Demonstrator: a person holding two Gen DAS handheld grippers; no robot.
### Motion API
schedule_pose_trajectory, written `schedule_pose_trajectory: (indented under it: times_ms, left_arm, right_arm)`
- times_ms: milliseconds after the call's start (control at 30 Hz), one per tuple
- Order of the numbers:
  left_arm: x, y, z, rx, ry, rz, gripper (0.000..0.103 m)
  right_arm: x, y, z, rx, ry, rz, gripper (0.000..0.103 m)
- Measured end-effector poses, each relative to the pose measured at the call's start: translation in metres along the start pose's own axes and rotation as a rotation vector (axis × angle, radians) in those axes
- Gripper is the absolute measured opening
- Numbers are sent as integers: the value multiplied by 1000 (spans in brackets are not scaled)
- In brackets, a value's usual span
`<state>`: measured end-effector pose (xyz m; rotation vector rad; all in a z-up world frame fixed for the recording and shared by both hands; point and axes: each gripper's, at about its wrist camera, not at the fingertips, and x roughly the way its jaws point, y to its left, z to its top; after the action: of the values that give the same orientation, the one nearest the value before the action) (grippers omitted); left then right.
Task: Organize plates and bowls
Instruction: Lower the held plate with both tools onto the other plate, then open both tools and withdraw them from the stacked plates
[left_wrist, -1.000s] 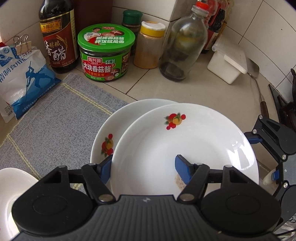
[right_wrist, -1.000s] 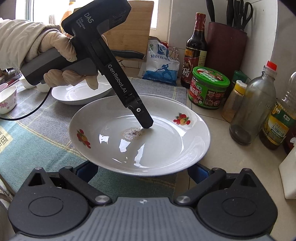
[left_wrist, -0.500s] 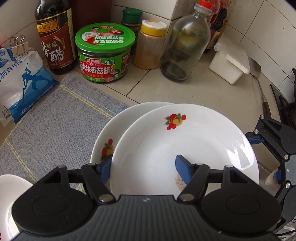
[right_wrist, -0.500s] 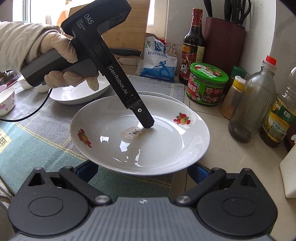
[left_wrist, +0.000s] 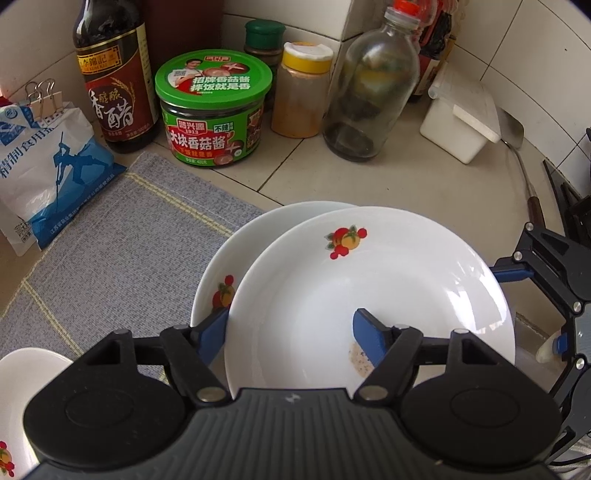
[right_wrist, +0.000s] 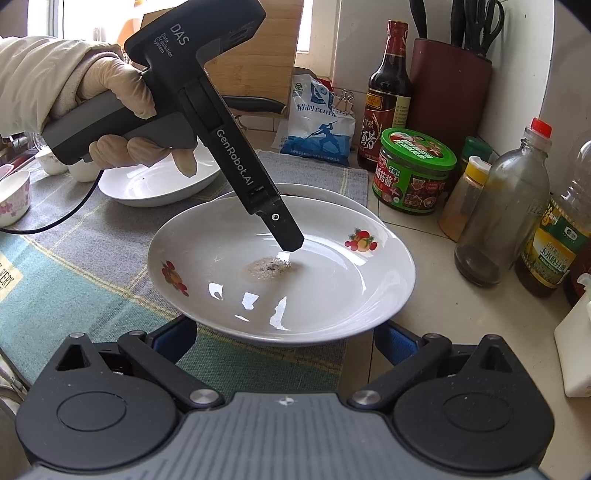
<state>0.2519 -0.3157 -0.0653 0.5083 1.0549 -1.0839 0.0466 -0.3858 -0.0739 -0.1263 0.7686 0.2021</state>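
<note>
A white plate with fruit prints (left_wrist: 388, 288) (right_wrist: 295, 280) with a food smear in its middle hangs just above a second matching plate (left_wrist: 236, 254) (right_wrist: 258, 192) on the grey mat. My left gripper (left_wrist: 291, 332) is shut on the top plate's near rim, one finger inside and one underneath. My right gripper (right_wrist: 284, 339) is open, its blue fingers under the plate's edge on either side. Another white plate (right_wrist: 155, 184) and small bowls (right_wrist: 13, 195) lie further left on the mat.
Along the tiled wall stand a vinegar bottle (left_wrist: 110, 74), a green-lidded jar (left_wrist: 212, 110), a spice shaker (left_wrist: 301, 92), a glass bottle (left_wrist: 369, 92), an oil bottle (right_wrist: 557, 236), a salt bag (left_wrist: 44, 166) and a white box (left_wrist: 461, 122). A bowl (left_wrist: 18, 398) is at lower left.
The held plate has shifted slightly over the lower plate and the view has moved closer to the jars. Both grippers keep the same hold and opening.
</note>
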Motion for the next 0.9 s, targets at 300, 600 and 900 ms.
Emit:
schedule_pose_trajectory:
  times_ms: [300,600,900]
  left_arm:
    - [-11,0,-2,-9,-23,23,74]
    - [-17,0,-4,-16,-48,42,77]
    - [-19,1,-5,-6,-72,72,79]
  right_arm:
    - [0,2,1,-4,-4,-16,103]
    - [-8,4,-1,5,-19,-34,103]
    - [-15,7,-3,-2,-22,-41,103]
